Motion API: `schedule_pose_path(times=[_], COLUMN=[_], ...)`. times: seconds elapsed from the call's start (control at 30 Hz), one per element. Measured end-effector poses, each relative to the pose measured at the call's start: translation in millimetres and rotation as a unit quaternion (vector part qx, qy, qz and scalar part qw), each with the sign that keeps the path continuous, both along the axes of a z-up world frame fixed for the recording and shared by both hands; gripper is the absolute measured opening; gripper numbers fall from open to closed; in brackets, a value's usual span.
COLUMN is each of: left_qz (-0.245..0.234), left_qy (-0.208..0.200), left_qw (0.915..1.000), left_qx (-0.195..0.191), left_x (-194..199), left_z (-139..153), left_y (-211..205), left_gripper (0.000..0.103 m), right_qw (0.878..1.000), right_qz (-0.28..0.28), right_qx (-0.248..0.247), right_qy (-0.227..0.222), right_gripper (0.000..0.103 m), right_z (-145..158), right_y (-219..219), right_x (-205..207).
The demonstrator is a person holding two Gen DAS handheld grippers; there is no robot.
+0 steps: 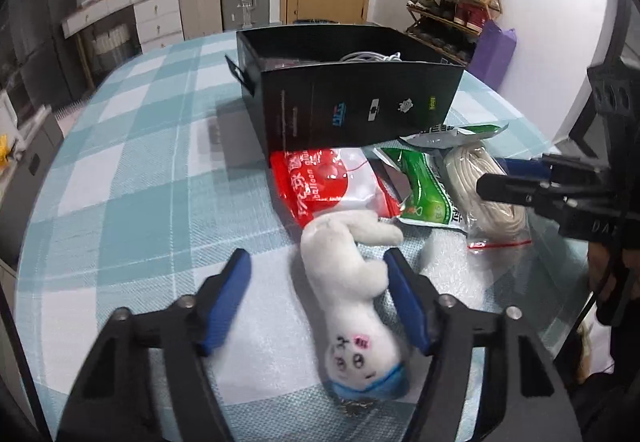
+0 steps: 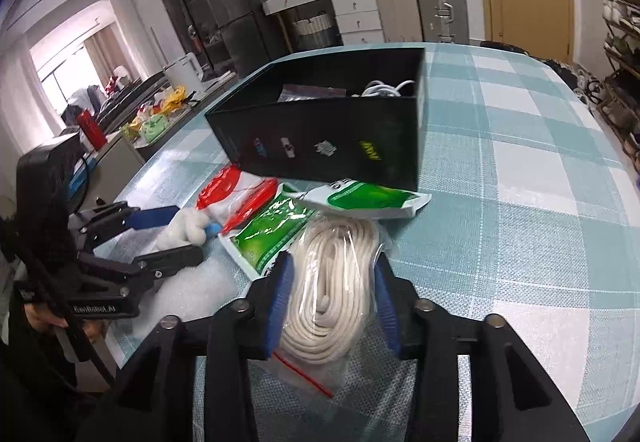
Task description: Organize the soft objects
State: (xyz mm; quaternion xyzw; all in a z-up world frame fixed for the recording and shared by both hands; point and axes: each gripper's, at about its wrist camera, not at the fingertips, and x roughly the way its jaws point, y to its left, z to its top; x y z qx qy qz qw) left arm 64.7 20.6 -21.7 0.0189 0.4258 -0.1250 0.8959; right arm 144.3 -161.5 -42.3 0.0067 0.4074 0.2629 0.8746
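Observation:
A white plush toy point(image 1: 348, 282) lies on the checked tablecloth between the open fingers of my left gripper point(image 1: 318, 270); the right finger touches its side. The toy also shows in the right wrist view point(image 2: 182, 228). A clear bag of coiled white rope point(image 2: 336, 282) lies between the fingers of my right gripper point(image 2: 332, 278), which are open and close around it. A red balloon packet point(image 1: 332, 186) and two green packets point(image 1: 424, 190) lie in front of a black open box point(image 1: 352, 90) that holds white cable.
The round table point(image 1: 132, 170) has a teal checked cloth under glass. The table edge is near on the right of the left wrist view. Suitcases, drawers, a door and a shoe rack stand beyond.

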Motion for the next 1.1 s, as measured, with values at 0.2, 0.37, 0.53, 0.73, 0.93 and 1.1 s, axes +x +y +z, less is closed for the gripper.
schedule_pose_path(times=[0.2, 0.37, 0.53, 0.73, 0.93, 1.1], left_qz=[-0.007, -0.005, 0.004, 0.012, 0.018, 0.023], left_qy=[-0.007, -0.016, -0.031, -0.045, -0.055, -0.067], left_qw=[0.9999, 0.9998, 0.9993, 0.9987, 0.9979, 0.997], left_qx=[-0.002, -0.009, -0.018, -0.021, -0.027, -0.032], left_x=[-2.4, -2.9, -2.7, -0.9, 2.5, 4.8], left_z=[1.8, 5.7, 15.3, 23.4, 30.5, 40.5], left_y=[-2.6, -1.4, 2.7, 4.6, 4.3, 4.6], left_gripper=[0.034, 0.033, 0.033, 0.033, 0.033, 0.033], right_qw=[1.0, 1.0, 0.998, 0.998, 0.999, 0.997], right_qz=[-0.006, 0.003, 0.007, 0.011, 0.013, 0.016], right_qx=[-0.009, -0.028, -0.055, -0.053, -0.035, -0.018], right_qy=[0.005, 0.01, -0.004, -0.019, -0.037, -0.075], right_gripper=[0.065, 0.07, 0.049, 0.033, 0.032, 0.032], right_z=[-0.6, -4.0, -4.3, -2.2, 7.4, 27.4], right_y=[4.7, 16.0, 22.8, 15.3, 7.4, 3.7], right_x=[3.6, 2.8, 0.5, -9.8, -20.6, -34.5])
